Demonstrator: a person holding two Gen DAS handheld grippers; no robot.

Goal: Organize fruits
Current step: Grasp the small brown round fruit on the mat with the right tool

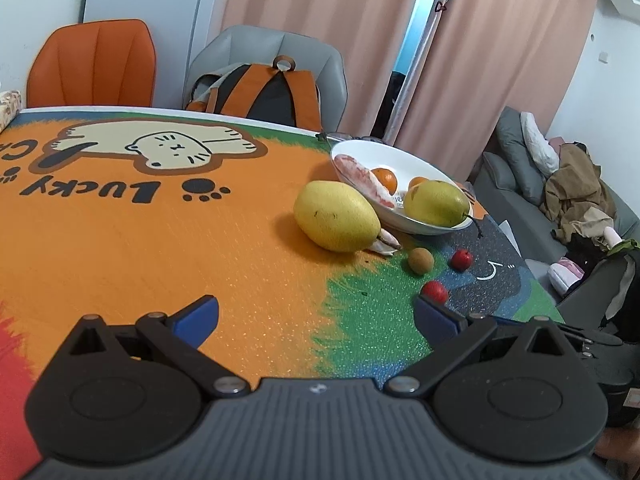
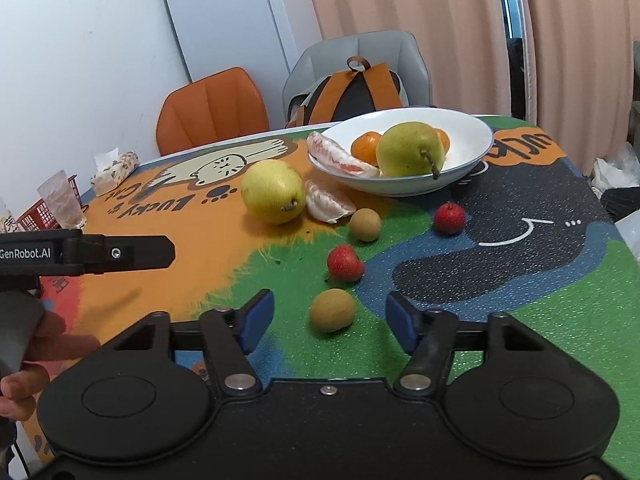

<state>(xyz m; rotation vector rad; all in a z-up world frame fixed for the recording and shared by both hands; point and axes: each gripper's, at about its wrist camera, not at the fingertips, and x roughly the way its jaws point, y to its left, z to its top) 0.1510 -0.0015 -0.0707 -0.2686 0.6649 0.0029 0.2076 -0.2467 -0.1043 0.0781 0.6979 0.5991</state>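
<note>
Right tool (image 2: 330,322) spread wide, small brown fruit (image 2: 333,310) lying on desk (image 2: 540,320) between blue pads, not pinched. Fruit looks light, round, thin-shelled, may roll; squeeze softly across middle. Left tool (image 1: 316,316) spread, empty. Bowl (image 2: 472,140) well apart.

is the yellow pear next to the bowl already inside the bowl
No, the yellow pear lies on the table mat outside the white bowl, beside a pomelo wedge.

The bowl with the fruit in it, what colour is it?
White bowl, clearest in the right wrist view.
</note>
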